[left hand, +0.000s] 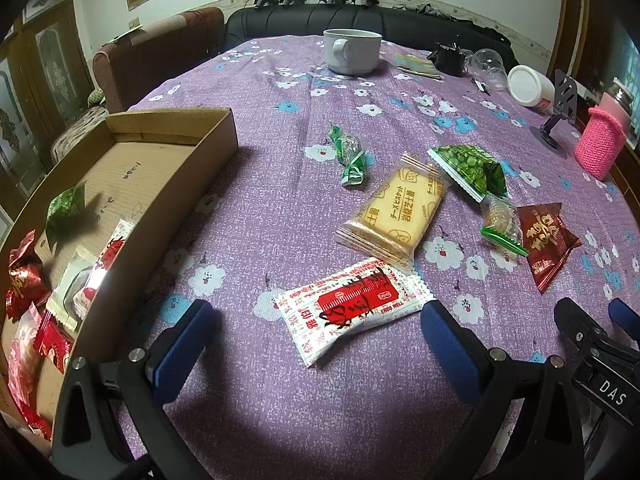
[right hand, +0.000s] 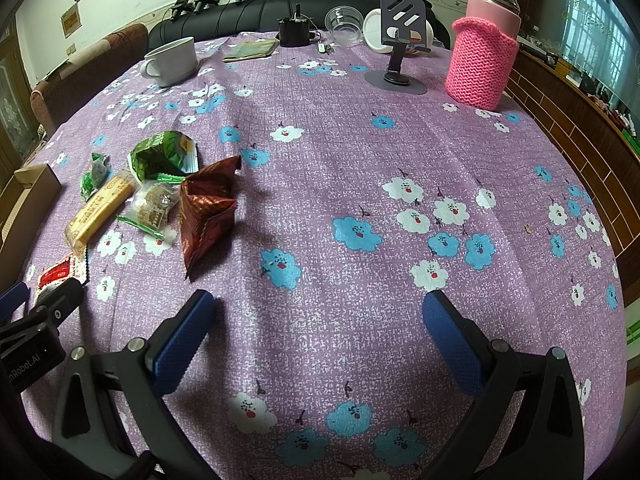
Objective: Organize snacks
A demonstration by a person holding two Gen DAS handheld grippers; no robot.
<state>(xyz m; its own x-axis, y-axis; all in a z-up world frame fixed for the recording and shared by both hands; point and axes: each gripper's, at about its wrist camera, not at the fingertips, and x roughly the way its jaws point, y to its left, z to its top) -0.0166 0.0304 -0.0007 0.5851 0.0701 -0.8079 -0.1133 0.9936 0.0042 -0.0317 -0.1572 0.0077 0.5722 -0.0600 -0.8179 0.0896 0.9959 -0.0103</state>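
Observation:
A cardboard box point(left hand: 172, 168) at the left holds several snack packets. Loose on the purple cloth lie a white-and-red packet point(left hand: 352, 304), a yellow biscuit pack point(left hand: 394, 210), a green candy point(left hand: 350, 156), a green pea bag point(left hand: 470, 168), a small clear packet point(left hand: 502, 220) and a dark red packet point(left hand: 546, 240). My left gripper point(left hand: 314, 312) is open, low over the cloth, with the white-and-red packet's near end between its fingertips. My right gripper point(right hand: 319, 300) is open over bare cloth, with the dark red packet point(right hand: 206, 212) ahead to its left.
At the far side stand a white mug point(left hand: 352, 52), a phone stand point(right hand: 396, 40), a pink knit-sleeved flask point(right hand: 480, 64), clear cups point(right hand: 344, 24) and a black device point(right hand: 294, 30). A sofa runs behind the table. The table edge curves along the right.

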